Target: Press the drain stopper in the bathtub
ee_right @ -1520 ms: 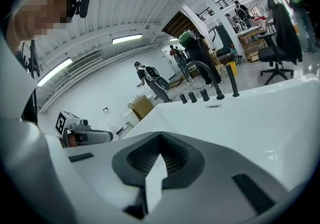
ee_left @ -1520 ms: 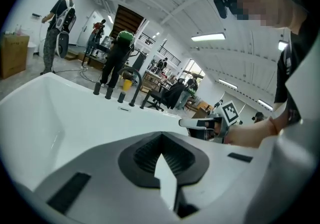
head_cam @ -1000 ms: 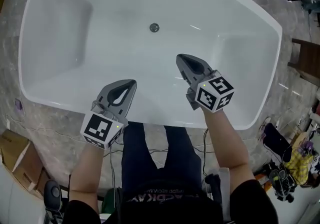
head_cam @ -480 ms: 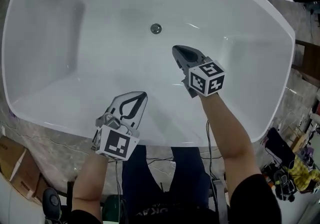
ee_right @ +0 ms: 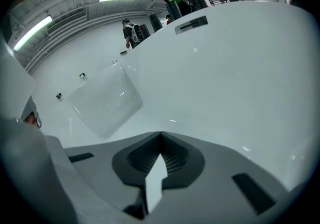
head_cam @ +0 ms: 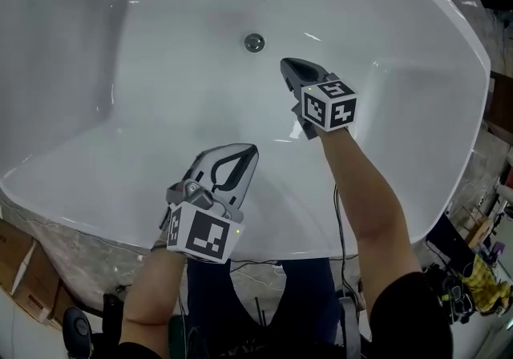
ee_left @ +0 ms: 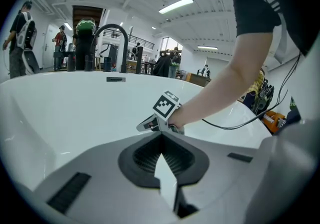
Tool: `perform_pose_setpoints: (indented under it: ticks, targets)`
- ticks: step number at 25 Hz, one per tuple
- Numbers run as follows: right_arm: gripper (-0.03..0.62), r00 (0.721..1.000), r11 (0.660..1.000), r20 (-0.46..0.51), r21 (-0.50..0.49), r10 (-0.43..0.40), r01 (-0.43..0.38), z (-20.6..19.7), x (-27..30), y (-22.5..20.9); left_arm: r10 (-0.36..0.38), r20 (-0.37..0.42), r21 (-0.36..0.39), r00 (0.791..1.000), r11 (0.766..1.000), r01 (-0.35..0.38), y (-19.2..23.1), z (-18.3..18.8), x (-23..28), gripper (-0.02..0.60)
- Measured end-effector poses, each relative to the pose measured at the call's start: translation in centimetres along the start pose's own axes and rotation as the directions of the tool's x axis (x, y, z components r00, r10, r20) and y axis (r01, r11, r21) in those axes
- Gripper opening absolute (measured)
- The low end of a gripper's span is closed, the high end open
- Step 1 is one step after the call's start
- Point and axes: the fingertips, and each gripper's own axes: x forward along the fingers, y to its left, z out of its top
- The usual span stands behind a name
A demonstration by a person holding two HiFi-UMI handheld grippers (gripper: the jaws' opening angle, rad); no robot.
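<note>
A round metal drain stopper sits in the floor of the white bathtub. My right gripper hangs inside the tub, its tips a short way right of and below the stopper, jaws shut with nothing in them. My left gripper is lower, over the tub's near slope, also shut and empty. In the left gripper view the right gripper with its marker cube shows ahead, against the tub wall. The right gripper view shows only the tub's white wall; the stopper is out of that view.
A black arched tap and an overflow slot stand at the tub's far rim. Cardboard boxes lie on the floor at the left, bags and gear at the right. People stand far off in the room.
Both grippers have moved forward into the tub. The right one has come closer to the drain stopper, and the left one has crossed over the near rim.
</note>
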Motion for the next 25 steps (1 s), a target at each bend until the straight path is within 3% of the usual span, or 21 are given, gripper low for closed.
perform_pose_setpoints:
  ticks: [12,25]
  targets:
    - [0.011,0.990,0.996,-0.136,-0.087,-0.045,0.034,-4.3,9.5,-4.4,0.075,-0.002,-0.215,0.997,0.974,-0.073,1.9,-2.9,1.8,0.006]
    - [0.011,0.974,0.991,-0.208,-0.122,-0.087,0.062,-7.6,17.3,-7.8,-0.015,-0.076,-0.151,0.997,0.988,0.003,-0.2,-3.5,3.3,0.006]
